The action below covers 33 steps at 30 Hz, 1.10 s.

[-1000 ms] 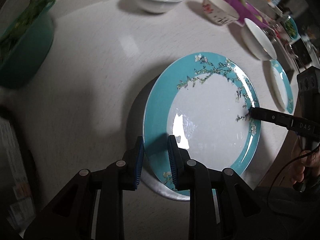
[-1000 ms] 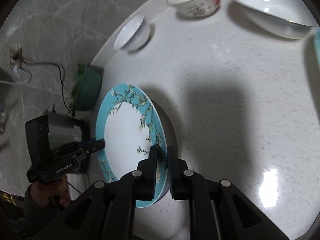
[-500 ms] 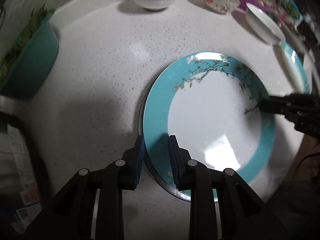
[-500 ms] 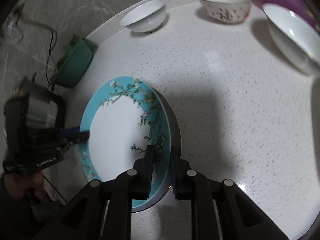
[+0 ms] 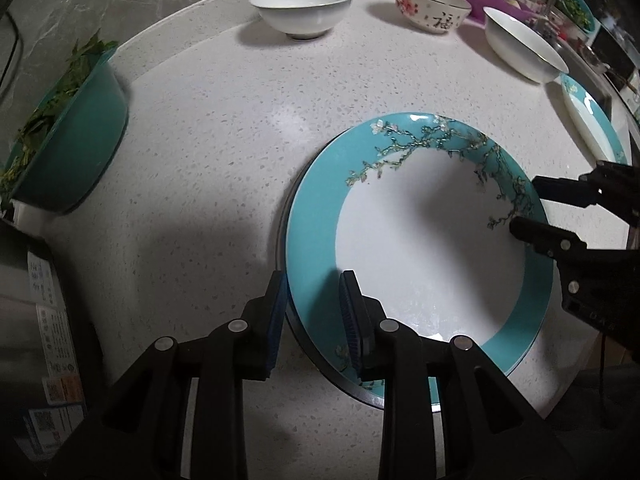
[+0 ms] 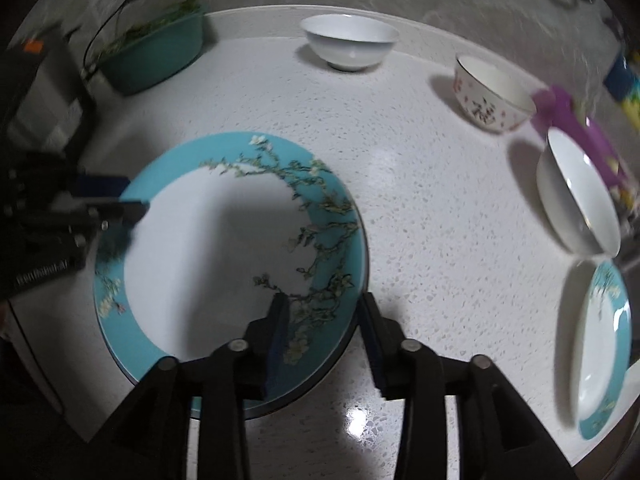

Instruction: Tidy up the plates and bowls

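A large turquoise-rimmed plate with a blossom branch (image 5: 424, 248) lies flat on the white speckled counter, on top of another plate whose dark rim shows beneath; it also shows in the right wrist view (image 6: 224, 256). My left gripper (image 5: 314, 316) is open, its jaws straddling the plate's near-left rim. My right gripper (image 6: 324, 336) is open, its jaws straddling the plate's opposite rim; it shows in the left wrist view (image 5: 532, 206). A second turquoise plate (image 6: 600, 348) lies at the right edge.
At the back stand a plain white bowl (image 5: 302, 8), a flowered bowl (image 5: 430, 10) and a wide white bowl (image 5: 524, 50). A teal basin of greens (image 5: 68, 136) sits at the left. Purple items (image 6: 580, 132) lie behind the bowls. The counter's front edge is close.
The plate came down from tilted to flat on the lower plate. Both grippers opened their jaws around its rim, letting it go.
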Tool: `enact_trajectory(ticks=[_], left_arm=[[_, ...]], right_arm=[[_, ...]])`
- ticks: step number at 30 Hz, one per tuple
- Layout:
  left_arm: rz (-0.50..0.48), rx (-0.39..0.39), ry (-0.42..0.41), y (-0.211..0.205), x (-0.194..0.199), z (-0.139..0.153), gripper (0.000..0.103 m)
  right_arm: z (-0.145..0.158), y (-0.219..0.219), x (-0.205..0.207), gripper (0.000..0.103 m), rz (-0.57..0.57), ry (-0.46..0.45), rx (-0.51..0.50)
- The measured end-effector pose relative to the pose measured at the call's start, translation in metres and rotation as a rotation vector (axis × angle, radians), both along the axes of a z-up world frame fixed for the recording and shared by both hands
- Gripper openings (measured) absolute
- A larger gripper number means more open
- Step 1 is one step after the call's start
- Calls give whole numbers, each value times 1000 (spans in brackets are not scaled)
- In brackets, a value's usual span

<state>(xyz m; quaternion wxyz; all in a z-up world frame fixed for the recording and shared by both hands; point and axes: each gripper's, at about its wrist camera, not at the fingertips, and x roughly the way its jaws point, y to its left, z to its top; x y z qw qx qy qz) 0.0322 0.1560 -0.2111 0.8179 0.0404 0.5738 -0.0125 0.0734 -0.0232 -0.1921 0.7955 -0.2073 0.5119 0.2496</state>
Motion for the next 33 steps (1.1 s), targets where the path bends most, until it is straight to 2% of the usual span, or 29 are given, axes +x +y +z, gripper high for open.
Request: enact_trajectory(ticks=[2,3,4,5,6,7,8,10,12,13,15,18,20,22,23,25,27,30,33], left_arm=[[23,-4,-24,2,-3,5,25],[36,-13,-44,1,-3,10,29],[46,-34,-70,1,-3,17,41],[48,-58,-90,-2,-2,25,54],[43,-83,-108,-6,-2,32,80],[30,-121,-141,-13,0,43,86],[17,-152,-167,-19,2,52,86],[-17,-223,-211,-41,7,71,86],[-40,-297,-221,-61,15,81,86],[-54,-358,-221,-76,20,83,87],[-57,-465,-196,-103,32,79,88],[-32,-560,-115,-147,48,58,88],[-10,-577,-77,-173,60,46,88],[29,-581,-39,-205,73,33,88],[40,-586,-36,-217,75,29,88],[37,-575,-24,-252,91,21,88],[31,-555,-9,-282,101,18,103],[8,-491,-2,-326,109,13,103],[9,-469,22,-348,117,2,103]], right_arm=[[1,-3,1,44,-9,4,7],[3,-7,2,47,-25,8,14],[7,-13,2,50,-43,10,34],[15,-23,5,61,-72,18,89],[23,-33,7,76,-99,26,135],[35,-53,11,83,-147,38,218],[43,-70,12,88,-177,47,282],[55,-103,18,88,-238,71,384],[65,-148,28,88,-315,100,486],[69,-176,35,88,-369,120,550],[74,-215,39,88,-440,140,641],[79,-280,50,88,-533,147,746],[82,-321,60,88,-551,121,791],[82,-347,71,95,-534,113,801],[81,-362,76,103,-530,121,799],[76,-395,91,103,-504,145,821],[73,-416,100,103,-493,159,782],[75,-449,113,103,-436,153,732],[73,-467,120,103,-385,124,684]])
